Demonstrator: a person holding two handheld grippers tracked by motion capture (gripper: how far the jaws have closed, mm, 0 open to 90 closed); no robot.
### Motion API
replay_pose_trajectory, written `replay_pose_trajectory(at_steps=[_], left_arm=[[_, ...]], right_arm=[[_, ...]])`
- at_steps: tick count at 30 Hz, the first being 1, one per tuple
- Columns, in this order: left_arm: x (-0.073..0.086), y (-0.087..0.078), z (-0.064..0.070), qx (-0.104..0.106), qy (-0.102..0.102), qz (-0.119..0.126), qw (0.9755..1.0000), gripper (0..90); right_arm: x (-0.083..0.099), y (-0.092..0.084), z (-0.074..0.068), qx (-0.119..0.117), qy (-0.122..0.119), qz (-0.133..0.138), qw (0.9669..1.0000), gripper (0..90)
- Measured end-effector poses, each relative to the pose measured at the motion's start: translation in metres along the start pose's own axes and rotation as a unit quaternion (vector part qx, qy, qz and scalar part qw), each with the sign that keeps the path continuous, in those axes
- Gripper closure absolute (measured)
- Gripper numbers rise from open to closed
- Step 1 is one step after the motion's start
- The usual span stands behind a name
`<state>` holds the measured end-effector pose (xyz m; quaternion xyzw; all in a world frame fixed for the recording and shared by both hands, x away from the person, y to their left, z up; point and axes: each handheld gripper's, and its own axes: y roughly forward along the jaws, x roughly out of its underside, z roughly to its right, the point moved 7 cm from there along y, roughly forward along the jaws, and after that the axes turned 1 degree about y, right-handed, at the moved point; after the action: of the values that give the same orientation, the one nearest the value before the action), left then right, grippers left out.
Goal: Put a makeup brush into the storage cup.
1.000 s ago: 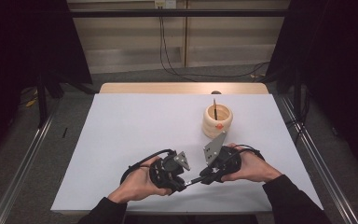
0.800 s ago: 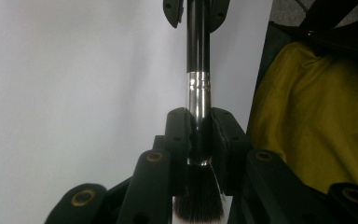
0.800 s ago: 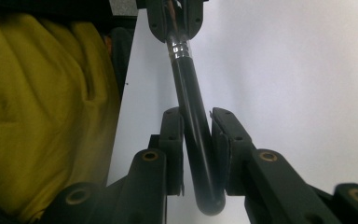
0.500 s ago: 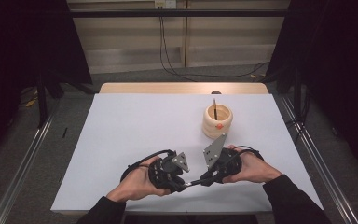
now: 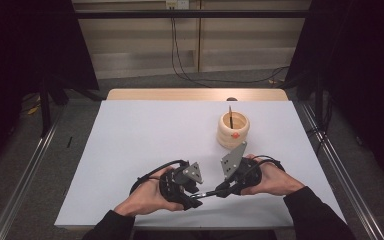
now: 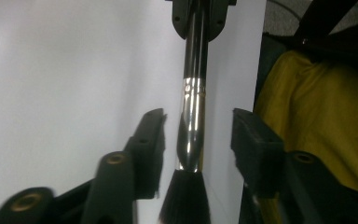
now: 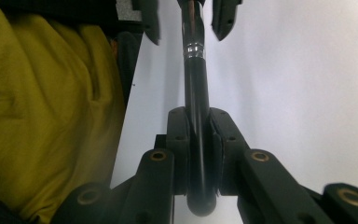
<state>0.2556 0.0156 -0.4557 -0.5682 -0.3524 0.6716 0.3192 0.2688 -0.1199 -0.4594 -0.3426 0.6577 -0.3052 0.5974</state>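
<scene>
Left gripper (image 6: 196,140) just let go — brush (image 6: 192,116) (wooden holder (image 5: 233,130) behind) stays in right gripper (image 7: 200,154).

Black-handled brush (image 6: 192,116), level above table edge

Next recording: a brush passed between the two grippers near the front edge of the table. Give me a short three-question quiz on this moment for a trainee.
1. True or false: the left gripper has its pads pressed on the black-handled makeup brush with the silver ferrule.
2. Which gripper clamps the brush's handle end? A) left gripper B) right gripper C) neither
3. What stands upright in the round ribbed wooden holder on the white table?

Key
1. False: its jaws have just been opening and stand apart on either side of the ferrule, the brush between them untouched.
2. B: the right gripper's jaws press on both sides of the handle.
3. One thin stick-like tool; what kind is too small to tell.
</scene>
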Motion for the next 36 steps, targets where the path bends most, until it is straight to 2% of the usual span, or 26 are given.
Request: replay_pose_trajectory(at_steps=[4, 8, 13, 15, 18, 19, 20, 21, 23, 25, 26, 29, 30, 33, 35, 36], left_arm=[[-0.002, -0.001, -0.003, -0.012, -0.010, 0.015, 0.9998, 32.3], [-0.003, -0.003, -0.005, -0.025, -0.018, 0.021, 0.9993, 18.3], [-0.005, -0.009, -0.008, -0.036, -0.035, 0.048, 0.9976, 6.3], [-0.004, -0.012, -0.010, -0.028, -0.031, 0.062, 0.9972, 4.8], [-0.005, -0.018, -0.014, -0.038, -0.044, 0.095, 0.9938, 4.5], [-0.005, -0.020, -0.014, -0.035, -0.046, 0.109, 0.9924, 4.7], [-0.004, -0.023, -0.014, -0.028, -0.036, 0.119, 0.9919, 6.3], [-0.005, -0.026, -0.013, -0.025, -0.040, 0.135, 0.9898, 6.6], [-0.006, -0.032, -0.017, -0.054, -0.056, 0.167, 0.9828, 5.6], [-0.004, -0.035, -0.018, -0.053, -0.059, 0.171, 0.9821, 4.6], [-0.004, -0.035, -0.018, -0.054, -0.068, 0.181, 0.9796, 3.2], [-0.001, -0.037, -0.020, -0.058, -0.076, 0.184, 0.9782, 4.8], [0.000, -0.037, -0.021, -0.067, -0.079, 0.193, 0.9757, 4.4], [0.001, -0.040, -0.024, -0.072, -0.086, 0.205, 0.9724, 4.5], [0.002, -0.042, -0.026, -0.091, -0.077, 0.219, 0.9684, 4.3], [0.003, -0.043, -0.027, -0.098, -0.076, 0.221, 0.9674, 4.3]], right_arm=[[-0.001, -0.001, 0.001, 0.004, 0.005, 0.006, 1.0000, 79.5], [0.000, -0.003, 0.002, 0.007, 0.011, 0.017, 0.9998, 79.5], [0.002, -0.006, 0.003, 0.013, 0.019, 0.026, 0.9994, 79.6], [0.002, -0.006, 0.003, 0.016, 0.022, 0.030, 0.9992, 79.5], [0.004, -0.007, 0.003, 0.018, 0.031, 0.030, 0.9989, 79.5], [0.005, -0.007, 0.004, 0.022, 0.035, 0.030, 0.9987, 79.5], [0.006, -0.008, 0.005, 0.025, 0.040, 0.032, 0.9984, 79.5], [0.007, -0.008, 0.005, 0.024, 0.043, 0.034, 0.9982, 79.5], [0.008, -0.010, 0.005, 0.028, 0.050, 0.038, 0.9977, 79.5], [0.009, -0.011, 0.006, 0.031, 0.053, 0.044, 0.9971, 79.5], [0.009, -0.012, 0.006, 0.032, 0.057, 0.044, 0.9969, 79.5], [0.011, -0.013, 0.005, 0.035, 0.060, 0.049, 0.9964, 79.5], [0.012, -0.013, 0.006, 0.040, 0.061, 0.052, 0.9960, 79.5], [0.015, -0.014, 0.005, 0.043, 0.074, 0.057, 0.9947, 79.5], [0.018, -0.015, 0.004, 0.044, 0.075, 0.058, 0.9945, 79.5], [0.019, -0.016, 0.004, 0.043, 0.075, 0.060, 0.9944, 79.5]])
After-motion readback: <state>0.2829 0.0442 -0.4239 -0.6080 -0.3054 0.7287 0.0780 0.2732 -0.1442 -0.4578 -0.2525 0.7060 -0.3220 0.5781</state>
